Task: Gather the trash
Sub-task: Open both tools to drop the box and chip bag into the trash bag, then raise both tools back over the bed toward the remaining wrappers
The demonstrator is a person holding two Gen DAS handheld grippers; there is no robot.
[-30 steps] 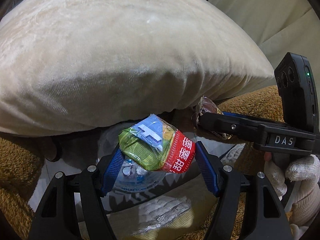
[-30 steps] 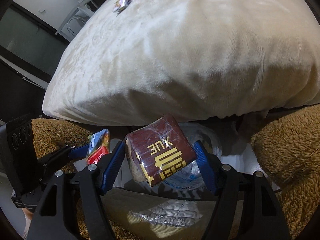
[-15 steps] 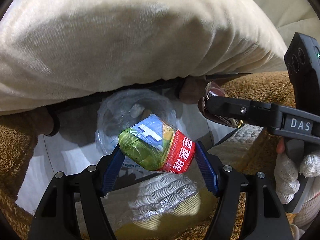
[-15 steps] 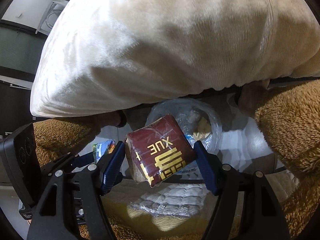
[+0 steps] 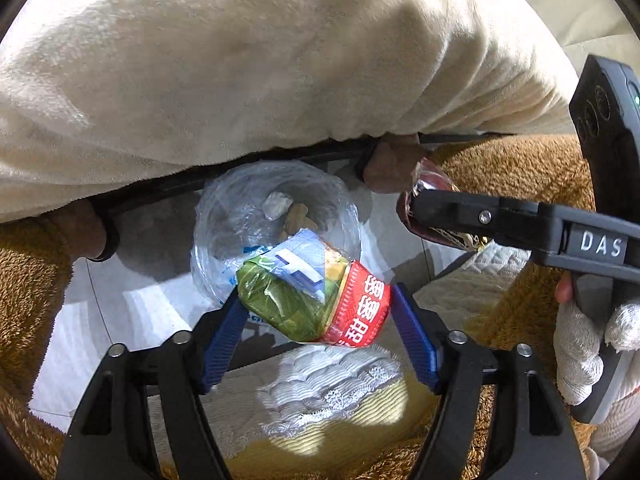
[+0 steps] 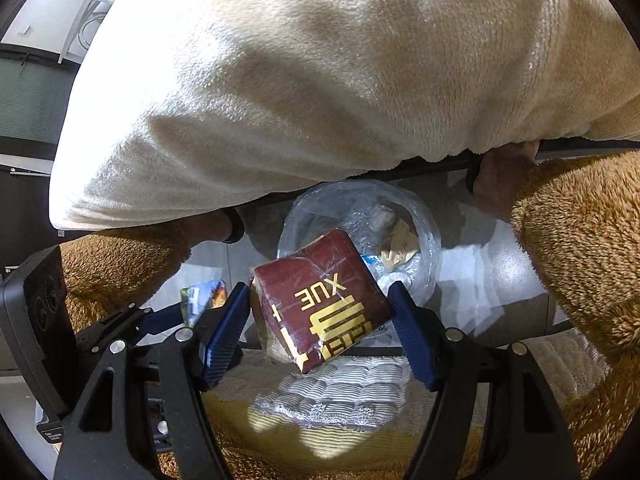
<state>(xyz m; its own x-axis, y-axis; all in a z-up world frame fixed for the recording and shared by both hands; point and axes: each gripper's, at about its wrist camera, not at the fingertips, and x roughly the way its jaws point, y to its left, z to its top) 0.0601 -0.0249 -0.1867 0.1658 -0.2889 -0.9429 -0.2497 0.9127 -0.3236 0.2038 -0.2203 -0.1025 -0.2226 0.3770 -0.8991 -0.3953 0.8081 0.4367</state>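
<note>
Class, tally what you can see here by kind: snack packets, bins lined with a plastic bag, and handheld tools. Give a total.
Snack packets: 2 (green and red packet, dark red packet)
Lined bins: 1 (bin)
Tools: 2 (left tool, right tool)
Total: 5

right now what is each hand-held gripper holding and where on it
Both are opening. Left hand-held gripper: green and red snack packet, pads at its two ends. Right hand-held gripper: maroon packet, between the pads at its side edges.

Black claws (image 5: 314, 314), blue pads (image 5: 222, 342), white knit glove (image 5: 588, 348).
</note>
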